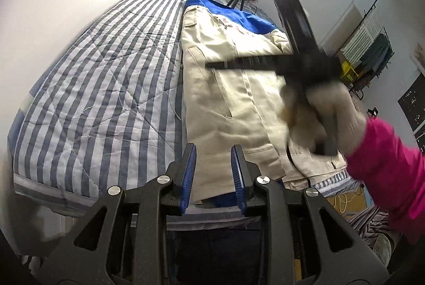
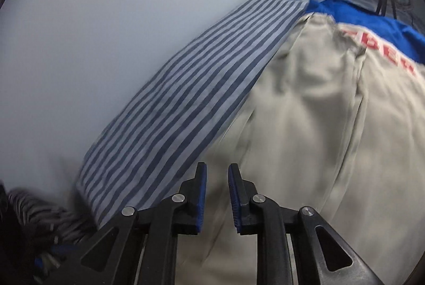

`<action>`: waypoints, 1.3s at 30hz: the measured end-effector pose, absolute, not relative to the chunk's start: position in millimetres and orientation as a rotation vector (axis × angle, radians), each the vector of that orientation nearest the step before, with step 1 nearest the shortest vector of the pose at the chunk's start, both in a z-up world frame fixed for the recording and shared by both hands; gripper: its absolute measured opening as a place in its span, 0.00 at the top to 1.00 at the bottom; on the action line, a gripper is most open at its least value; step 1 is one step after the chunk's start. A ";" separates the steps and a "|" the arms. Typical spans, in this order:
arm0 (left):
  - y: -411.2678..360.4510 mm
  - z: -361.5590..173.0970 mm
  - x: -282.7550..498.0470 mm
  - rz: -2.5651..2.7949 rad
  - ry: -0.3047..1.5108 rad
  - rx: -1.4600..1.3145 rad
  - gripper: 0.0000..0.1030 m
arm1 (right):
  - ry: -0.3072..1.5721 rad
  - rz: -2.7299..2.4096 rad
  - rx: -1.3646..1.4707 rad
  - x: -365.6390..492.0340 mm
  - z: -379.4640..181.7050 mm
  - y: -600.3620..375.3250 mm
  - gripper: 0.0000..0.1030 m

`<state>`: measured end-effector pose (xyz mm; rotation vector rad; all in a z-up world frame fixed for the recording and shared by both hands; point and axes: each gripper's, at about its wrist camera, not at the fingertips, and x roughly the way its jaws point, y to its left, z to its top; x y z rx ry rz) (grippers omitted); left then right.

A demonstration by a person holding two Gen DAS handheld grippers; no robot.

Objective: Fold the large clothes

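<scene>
My left gripper [image 1: 213, 173] is matt black plastic with shiny round metal pins and ribbed blue rubbery pads [image 1: 189, 176]; my right gripper [image 2: 217, 194] looks the same. The beige jacket [image 1: 233, 99] at centre frame is matt woven cloth with stitched seams. The striped quilt [image 1: 106, 88] on the left is soft, stitched fabric. My pink sleeve [image 1: 393, 168] looks fleecy.

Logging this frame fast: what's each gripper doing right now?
Left gripper: open, holding nothing, near the jacket's hem.
Right gripper: open, holding nothing, above the jacket.
</scene>
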<state>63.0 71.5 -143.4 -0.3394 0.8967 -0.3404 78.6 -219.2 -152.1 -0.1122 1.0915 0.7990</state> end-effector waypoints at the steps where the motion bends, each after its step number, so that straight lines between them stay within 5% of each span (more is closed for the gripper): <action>1: 71.7 -142.8 62.6 -0.339 0.895 -0.338 0.75 | 1.102 0.804 -0.137 65.5 -161.7 -215.5 0.83; 8: 71.6 -138.6 58.5 -0.320 0.887 -0.337 0.75 | 1.098 0.744 -0.130 49.7 -181.6 -212.3 0.81; 15: 52.9 -119.9 62.3 -0.374 0.869 -0.283 0.73 | 0.975 0.702 -0.031 22.5 -127.4 -275.4 0.64; 16: 47.5 -115.8 63.6 -0.387 0.867 -0.271 0.69 | 0.960 0.685 -0.015 17.3 -118.5 -288.9 0.62; 18: 37.7 -108.2 65.4 -0.413 0.859 -0.254 0.44 | 0.927 0.633 0.013 9.9 -101.5 -320.5 0.53; 28: -40.1 -79.7 80.9 -0.618 0.872 -0.138 0.43 | 0.852 0.287 0.049 -18.9 -61.1 -489.0 0.44; 34: -84.6 -77.9 86.3 -0.699 0.889 -0.074 0.43 | 0.842 0.053 0.183 -20.5 -71.9 -607.2 0.43; 39: -108.2 -87.0 92.1 -0.733 0.904 -0.037 0.43 | 0.870 -0.055 0.316 -10.3 -98.9 -693.8 0.31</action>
